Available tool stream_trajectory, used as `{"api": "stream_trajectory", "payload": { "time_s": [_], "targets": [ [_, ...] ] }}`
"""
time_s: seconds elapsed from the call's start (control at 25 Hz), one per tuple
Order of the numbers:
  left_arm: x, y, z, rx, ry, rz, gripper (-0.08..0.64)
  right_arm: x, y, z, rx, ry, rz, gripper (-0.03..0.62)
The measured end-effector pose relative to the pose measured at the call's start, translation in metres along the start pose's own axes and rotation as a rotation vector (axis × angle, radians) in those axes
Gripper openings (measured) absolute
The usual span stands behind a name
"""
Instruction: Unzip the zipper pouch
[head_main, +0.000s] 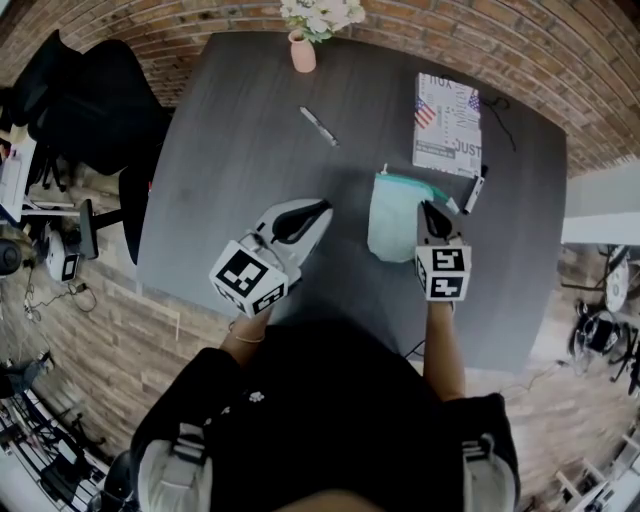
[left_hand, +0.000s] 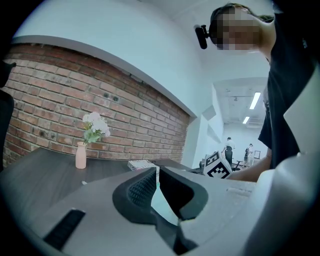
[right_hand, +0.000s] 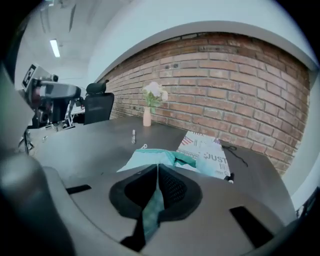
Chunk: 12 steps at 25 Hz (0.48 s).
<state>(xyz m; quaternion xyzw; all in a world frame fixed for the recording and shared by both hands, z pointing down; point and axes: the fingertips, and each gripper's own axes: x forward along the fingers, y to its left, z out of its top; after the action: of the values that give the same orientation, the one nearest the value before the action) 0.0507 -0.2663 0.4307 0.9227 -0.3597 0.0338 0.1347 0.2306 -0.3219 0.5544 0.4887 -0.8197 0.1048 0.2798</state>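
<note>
A pale teal zipper pouch (head_main: 393, 220) lies on the dark table (head_main: 230, 160), its zipper edge toward the far side. My right gripper (head_main: 428, 208) sits at the pouch's right edge. In the right gripper view its jaws (right_hand: 157, 169) are shut on a fold of the pouch (right_hand: 150, 159), with teal fabric pinched between the pads. My left gripper (head_main: 322, 208) hovers left of the pouch, apart from it. The left gripper (left_hand: 158, 172) is shut with nothing between its jaws, and the pouch (left_hand: 162, 204) shows only through the gap behind them.
A pink vase with white flowers (head_main: 302, 48) stands at the table's far edge. A pen (head_main: 319, 126) lies mid-table. A printed booklet (head_main: 447, 124), a black marker (head_main: 474, 190) and a thin cable (head_main: 500, 118) lie far right. A black office chair (head_main: 90, 100) stands at left.
</note>
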Motion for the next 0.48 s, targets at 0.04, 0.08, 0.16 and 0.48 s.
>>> {"api": "stream_trajectory", "payload": {
  "time_s": [0.04, 0.08, 0.16, 0.48],
  "targets": [
    [-0.001, -0.002, 0.001, 0.005, -0.004, -0.002, 0.006, -0.007, 0.005, 0.008, -0.021, -0.019, 0.003, 0.006],
    [-0.003, -0.005, 0.003, 0.009, -0.011, -0.003, 0.006, -0.015, 0.01, 0.015, -0.04, -0.037, 0.006, 0.006],
    [-0.007, -0.01, 0.006, 0.015, -0.032, -0.007, 0.006, -0.029, 0.018, 0.028, -0.065, -0.075, 0.012, 0.006],
    [-0.018, -0.024, -0.002, -0.005, -0.041, -0.008, 0.006, -0.09, 0.044, 0.065, -0.085, -0.193, 0.034, 0.006]
  ]
}}
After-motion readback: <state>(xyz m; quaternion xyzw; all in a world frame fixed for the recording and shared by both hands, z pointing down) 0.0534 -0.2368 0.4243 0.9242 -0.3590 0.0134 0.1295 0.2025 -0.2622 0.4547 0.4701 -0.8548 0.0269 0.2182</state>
